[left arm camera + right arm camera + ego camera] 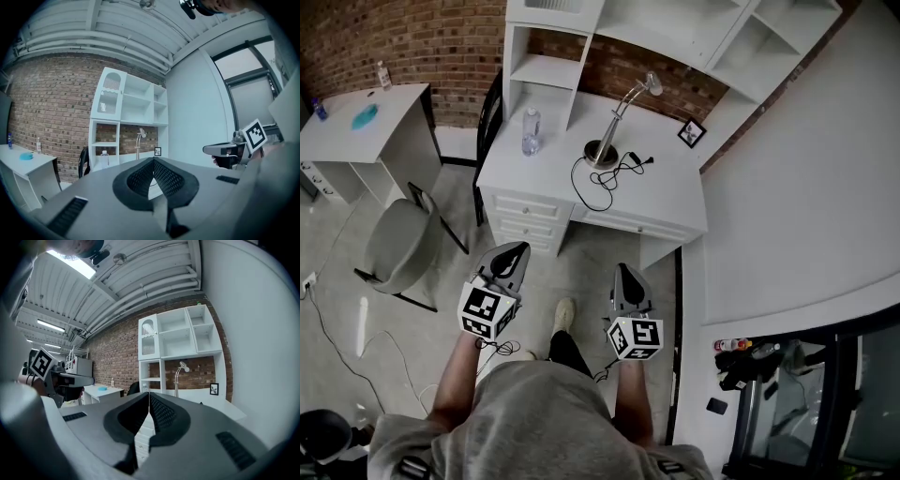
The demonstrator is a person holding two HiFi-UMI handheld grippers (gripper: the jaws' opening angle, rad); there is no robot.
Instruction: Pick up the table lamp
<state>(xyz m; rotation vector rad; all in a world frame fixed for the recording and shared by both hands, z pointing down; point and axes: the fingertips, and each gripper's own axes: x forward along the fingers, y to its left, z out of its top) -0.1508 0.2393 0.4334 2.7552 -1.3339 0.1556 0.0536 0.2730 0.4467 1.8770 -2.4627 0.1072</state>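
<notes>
Lamp [602, 152] well beyond closed, empty jaws of left gripper [519, 250] and right gripper [623, 271]

shelf unit [694, 28]: top cut off by the head view's upper edge.
chair [490, 112]: mostly hidden behind the desk [675, 202] and the shelf unit.
picture frame [692, 132]: its picture is too small to tell.
lamp [139, 139]: tiny in the left gripper view, base not made out.
clutter [750, 364]: too jumbled to name.
black object [321, 436]: cut off at the lower left corner.
person [534, 412]: cut off by the bottom edge.
</notes>
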